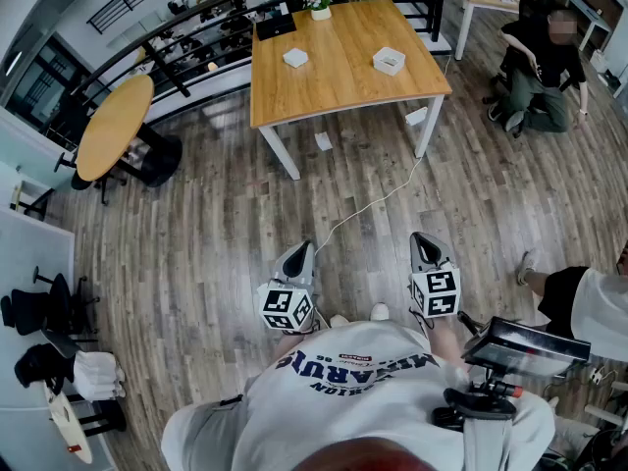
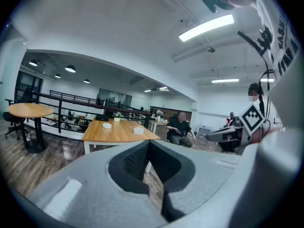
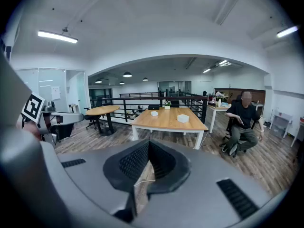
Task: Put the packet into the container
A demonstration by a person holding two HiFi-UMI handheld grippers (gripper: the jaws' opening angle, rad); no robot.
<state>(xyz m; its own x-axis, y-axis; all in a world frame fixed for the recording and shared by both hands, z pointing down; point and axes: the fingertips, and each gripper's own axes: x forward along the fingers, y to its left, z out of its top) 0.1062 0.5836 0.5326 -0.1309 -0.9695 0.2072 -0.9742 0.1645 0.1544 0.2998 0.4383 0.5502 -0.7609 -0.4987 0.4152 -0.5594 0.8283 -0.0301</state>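
Left gripper [image 1: 302, 251] and right gripper [image 1: 424, 241] hang empty, jaws pressed together, well short of the desk [image 1: 343, 81]. What looks like the container [image 1: 389, 61] sits by its right edge, the likely packet [image 1: 295, 57] nearer its left edge, well apart. Nothing is started; pickup and placing are both left.

floor [image 1: 196, 253]: grey-brown wood planks, beneath and ahead of the left gripper [image 1: 301, 250] and right gripper [image 1: 423, 240]
rectangular table [image 1: 343, 67]: light wood top, white legs, well ahead of both grippers
round table [image 1: 113, 126]: wood top, dark base, ahead and to the left
railing [image 1: 196, 29]: black metal, beyond both tables
cable [image 1: 383, 199]: white, across the planks ahead of the grippers
ceiling [image 3: 142, 13]: white, lit by strip lights [image 3: 57, 36]
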